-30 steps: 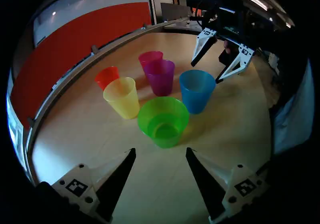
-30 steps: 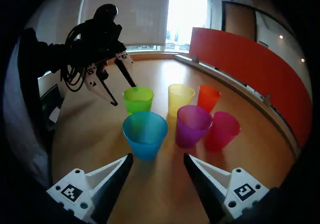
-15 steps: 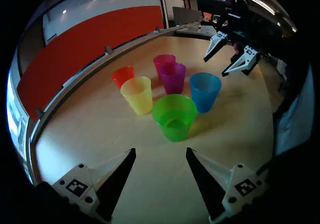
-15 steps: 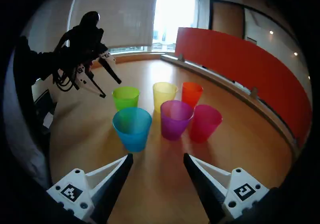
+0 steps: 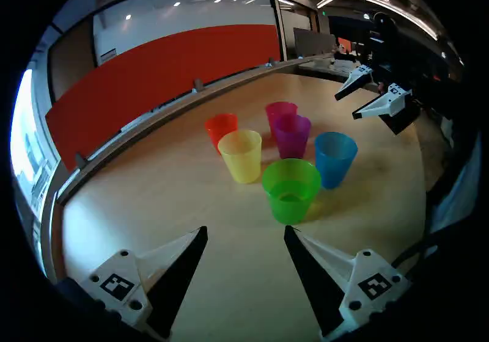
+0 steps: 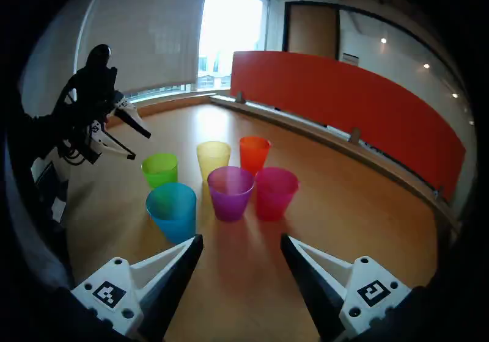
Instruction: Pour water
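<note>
Left gripper view takes in the broad pale wooden tabletop (image 5: 153, 183), edged on its far side by a long orange-red wall panel (image 5: 159, 67). Six translucent cups stand upright in a tight cluster near the middle of the wood. The green plastic cup (image 5: 290, 190) is nearest my left claw, with the blue plastic cup (image 5: 335, 159) just beside it and the yellow plastic cup (image 5: 241, 156) on its other side. Behind them are the purple plastic cup (image 5: 291, 136), the pink plastic cup (image 5: 280, 113) and the orange plastic cup (image 5: 220, 128). My left claw (image 5: 244, 229) is released, fingers spread wide over bare wood short of the green cup. In the right gripper view my right claw (image 6: 241, 237) is released too, short of the blue and purple cups.
</note>
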`<state>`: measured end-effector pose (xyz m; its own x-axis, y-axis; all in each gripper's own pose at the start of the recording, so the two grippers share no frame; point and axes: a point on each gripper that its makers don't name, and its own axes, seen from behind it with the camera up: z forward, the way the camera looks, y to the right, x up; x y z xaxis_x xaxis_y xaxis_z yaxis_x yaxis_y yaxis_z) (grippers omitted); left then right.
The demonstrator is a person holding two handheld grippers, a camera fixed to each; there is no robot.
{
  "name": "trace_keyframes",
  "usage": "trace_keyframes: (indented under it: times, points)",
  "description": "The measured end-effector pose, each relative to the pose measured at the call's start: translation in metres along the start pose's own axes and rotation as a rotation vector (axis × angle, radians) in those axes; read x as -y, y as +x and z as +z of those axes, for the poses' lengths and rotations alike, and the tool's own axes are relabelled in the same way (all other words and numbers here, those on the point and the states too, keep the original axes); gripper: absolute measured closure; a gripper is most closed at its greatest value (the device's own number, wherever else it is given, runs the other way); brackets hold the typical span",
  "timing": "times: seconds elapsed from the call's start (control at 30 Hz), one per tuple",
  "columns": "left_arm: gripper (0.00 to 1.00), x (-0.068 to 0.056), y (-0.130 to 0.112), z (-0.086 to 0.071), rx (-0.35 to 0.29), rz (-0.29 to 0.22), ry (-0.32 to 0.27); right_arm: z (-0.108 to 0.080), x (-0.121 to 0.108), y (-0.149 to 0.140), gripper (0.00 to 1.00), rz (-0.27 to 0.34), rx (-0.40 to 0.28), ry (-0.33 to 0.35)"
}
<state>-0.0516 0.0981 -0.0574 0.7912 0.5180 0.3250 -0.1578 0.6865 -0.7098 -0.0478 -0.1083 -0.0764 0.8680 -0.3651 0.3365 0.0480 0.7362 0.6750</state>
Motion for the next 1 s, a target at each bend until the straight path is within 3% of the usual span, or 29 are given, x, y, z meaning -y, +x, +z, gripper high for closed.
trace_keyframes:
  times: [0.17, 0.4, 0.6, 1.0]
  points:
    - [0.07, 0.014, -0.004, -0.003, -0.025, -0.045, 0.068, -0.004, -0.011, 0.005, 0.02, 0.051, -0.022, -0.056]
    - [0.07, 0.024, 0.0, -0.008, -0.074, -0.109, 0.121, -0.004, -0.022, 0.014, 0.02, 0.124, -0.054, -0.127]
    - [0.07, 0.041, 0.008, -0.015, -0.121, -0.149, 0.202, -0.007, -0.038, 0.034, 0.02, 0.187, -0.109, -0.224]
    - [0.07, 0.065, 0.029, -0.036, -0.242, -0.251, 0.319, -0.021, -0.058, 0.061, 0.02, 0.197, -0.194, -0.347]
